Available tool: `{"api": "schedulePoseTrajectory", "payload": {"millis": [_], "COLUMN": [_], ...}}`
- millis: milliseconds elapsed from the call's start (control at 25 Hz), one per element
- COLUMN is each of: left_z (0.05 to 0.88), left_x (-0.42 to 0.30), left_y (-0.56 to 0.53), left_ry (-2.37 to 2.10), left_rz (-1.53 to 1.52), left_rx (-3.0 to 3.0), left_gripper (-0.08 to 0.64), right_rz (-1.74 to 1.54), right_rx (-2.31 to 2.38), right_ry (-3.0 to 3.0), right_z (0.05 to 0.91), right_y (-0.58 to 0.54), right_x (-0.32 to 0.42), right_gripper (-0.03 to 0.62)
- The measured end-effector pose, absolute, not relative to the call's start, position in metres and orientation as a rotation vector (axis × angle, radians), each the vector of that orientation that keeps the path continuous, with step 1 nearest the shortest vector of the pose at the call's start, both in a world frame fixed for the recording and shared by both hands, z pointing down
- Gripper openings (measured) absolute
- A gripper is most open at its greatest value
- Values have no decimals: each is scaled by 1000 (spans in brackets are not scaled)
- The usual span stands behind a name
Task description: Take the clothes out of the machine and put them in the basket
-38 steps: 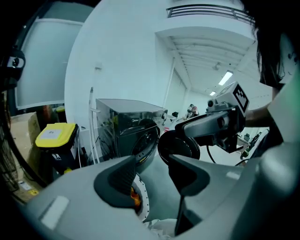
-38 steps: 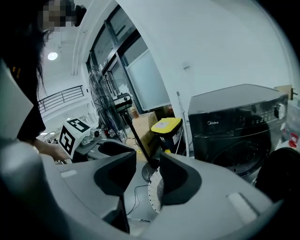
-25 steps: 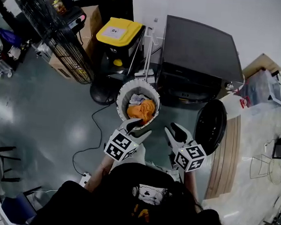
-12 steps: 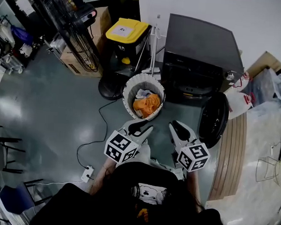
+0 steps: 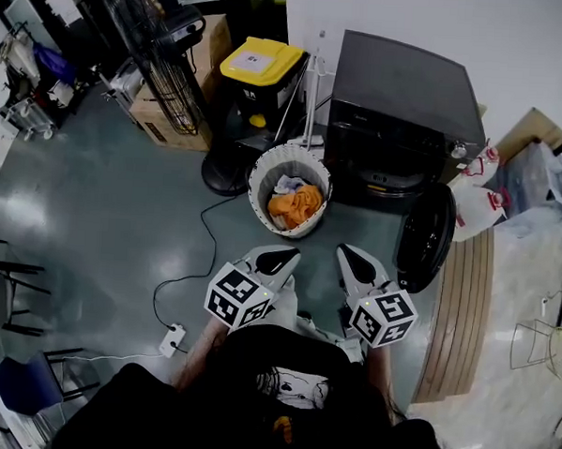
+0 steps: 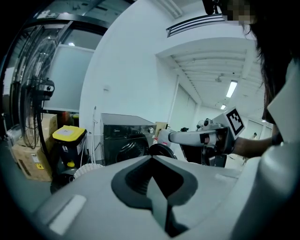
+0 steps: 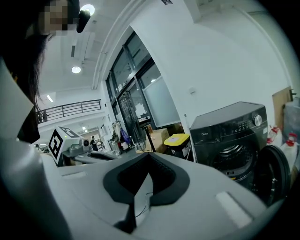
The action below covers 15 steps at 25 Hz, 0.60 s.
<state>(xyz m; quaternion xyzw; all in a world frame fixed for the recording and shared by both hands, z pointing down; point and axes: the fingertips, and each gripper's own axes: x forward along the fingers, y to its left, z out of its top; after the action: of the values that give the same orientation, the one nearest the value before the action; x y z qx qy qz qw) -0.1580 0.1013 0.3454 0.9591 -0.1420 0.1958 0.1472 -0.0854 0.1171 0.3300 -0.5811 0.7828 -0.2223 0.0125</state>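
Orange and pale clothes (image 5: 294,203) sit in the basket (image 5: 283,230) at frame centre; machine (image 5: 401,94) upper right, door (image 5: 423,238) open. Left gripper (image 5: 281,257) and right gripper (image 5: 347,256) both clenched on nothing, low centre. Drum looks bare in the right gripper view, so probably near done, can't confirm

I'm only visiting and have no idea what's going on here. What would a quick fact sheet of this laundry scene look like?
Machine: black washing machine, round door swung open
Basket: white laundry basket on the floor beside the machine's front
In basket: orange garment, pale cloth
Left tool: jaws together, holding nothing, near the basket
Right tool: jaws together, holding nothing, near the open door
Drum contents: cannot tell
Nearby: yellow-lidded bin
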Motion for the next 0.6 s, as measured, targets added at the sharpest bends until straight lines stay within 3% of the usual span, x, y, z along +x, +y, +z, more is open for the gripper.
{"api": "schedulePoseTrajectory", "payload": {"millis": [600], "left_z": [327], "left_x": [-159], "left_y": [123], "left_ry": [-337], "left_rz": [528], "left_rx": [2822], "left_gripper": [11], "right_rz": [-549], "right_rx": [-1803], "right_ry": [2492], "right_z": [306], "right_y": [132], "right_x": [-101], "right_gripper": [14]}}
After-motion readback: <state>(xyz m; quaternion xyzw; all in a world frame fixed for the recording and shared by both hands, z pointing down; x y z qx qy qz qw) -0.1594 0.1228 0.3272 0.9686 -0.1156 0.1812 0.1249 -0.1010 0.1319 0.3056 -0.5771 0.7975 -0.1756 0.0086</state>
